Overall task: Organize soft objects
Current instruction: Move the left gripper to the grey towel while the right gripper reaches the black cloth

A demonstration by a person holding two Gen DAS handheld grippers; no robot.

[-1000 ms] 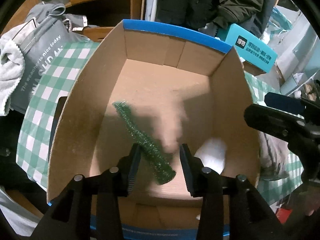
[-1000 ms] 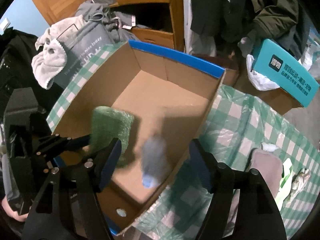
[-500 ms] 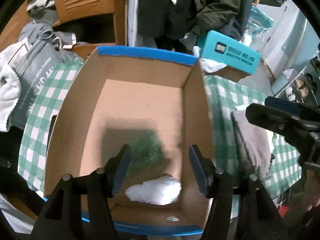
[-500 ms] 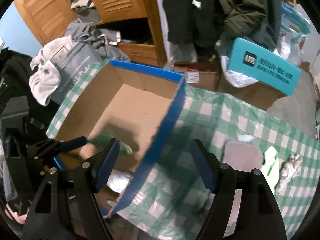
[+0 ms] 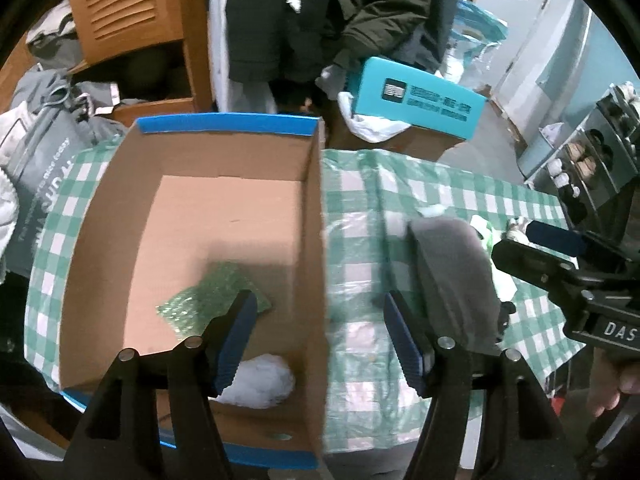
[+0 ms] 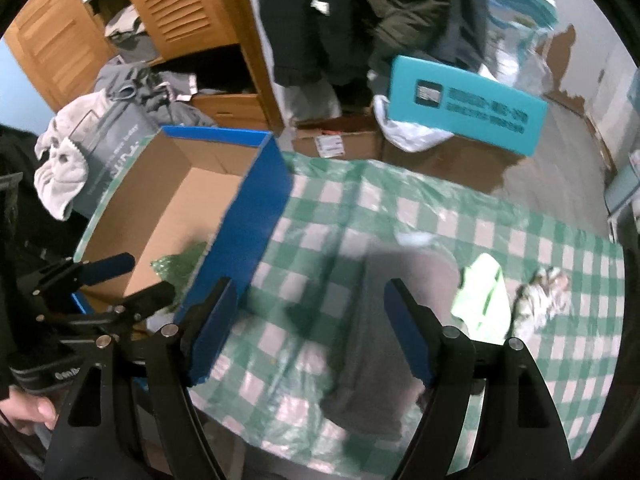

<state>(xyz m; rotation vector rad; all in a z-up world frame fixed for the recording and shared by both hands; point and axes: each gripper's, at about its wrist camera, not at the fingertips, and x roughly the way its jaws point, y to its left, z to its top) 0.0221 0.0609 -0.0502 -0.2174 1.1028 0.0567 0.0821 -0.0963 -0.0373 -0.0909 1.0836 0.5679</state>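
An open cardboard box [image 5: 192, 152] with blue rims stands on the left of a green checked table; it also shows in the right wrist view [image 6: 256, 192]. Inside lie a green glittery soft piece [image 5: 204, 296] and a white fluffy ball [image 5: 260, 380]. My left gripper [image 5: 316, 340] is open and empty, over the box's right wall. My right gripper [image 6: 310, 332] is open and empty above the table, over a grey cloth [image 6: 384, 328]. A light green soft item [image 6: 480, 296] and a crumpled patterned rag [image 6: 540, 292] lie to its right.
A teal carton [image 6: 464, 108] sits on brown boxes behind the table. Clothes hang at the back, with wooden louvred doors [image 6: 180, 4] and a grey bag with a white towel [image 6: 64, 168] at the left. A small white scrap [image 6: 416, 238] lies beyond the grey cloth.
Both grippers have pulled up and swung right, away from the box. The green piece and the white ball dropped from the open grippers and now rest in the box.
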